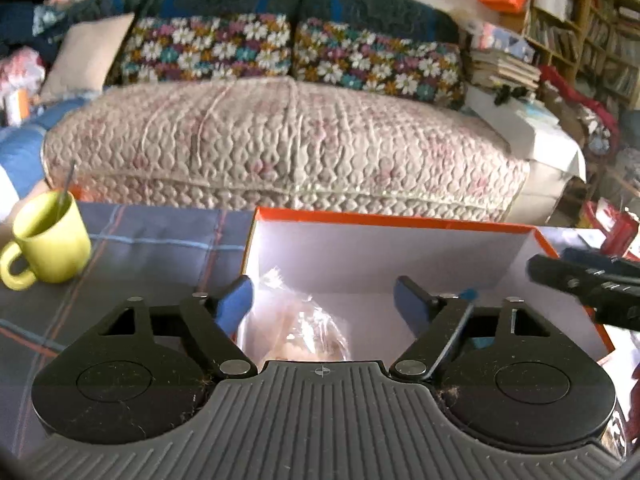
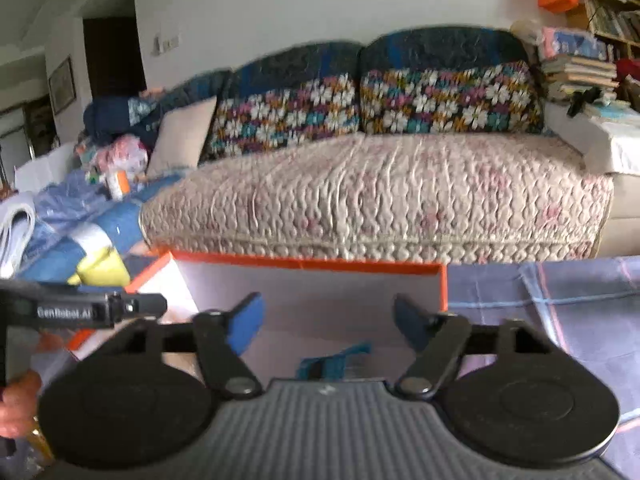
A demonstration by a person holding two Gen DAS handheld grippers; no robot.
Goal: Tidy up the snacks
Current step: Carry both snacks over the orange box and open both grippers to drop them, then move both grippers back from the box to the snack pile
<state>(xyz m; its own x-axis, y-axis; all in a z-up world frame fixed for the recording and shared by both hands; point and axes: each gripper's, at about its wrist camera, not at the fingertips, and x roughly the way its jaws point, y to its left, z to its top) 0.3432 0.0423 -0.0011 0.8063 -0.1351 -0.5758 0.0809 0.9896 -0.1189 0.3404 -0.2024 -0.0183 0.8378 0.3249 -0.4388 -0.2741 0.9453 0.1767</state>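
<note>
An orange box with a white inside [image 1: 360, 252] sits on the plaid-covered table; it also shows in the right wrist view [image 2: 320, 280]. My left gripper [image 1: 324, 300] is open over the box, its blue fingers wide apart. A clear plastic snack bag [image 1: 308, 332] lies in the box just below and between them, untouched. My right gripper [image 2: 328, 320] is open over the same box. A blue-green snack packet [image 2: 334, 364] lies in the box below it. The right gripper's body [image 1: 584, 284] shows at the right of the left wrist view.
A yellow-green mug [image 1: 48, 240] with a spoon stands on the table left of the box. A sofa with a quilted cover [image 1: 280, 140] runs behind the table. Bookshelves [image 1: 580, 32] and stacked books fill the right. Cloths and clutter [image 2: 80, 208] lie at the left.
</note>
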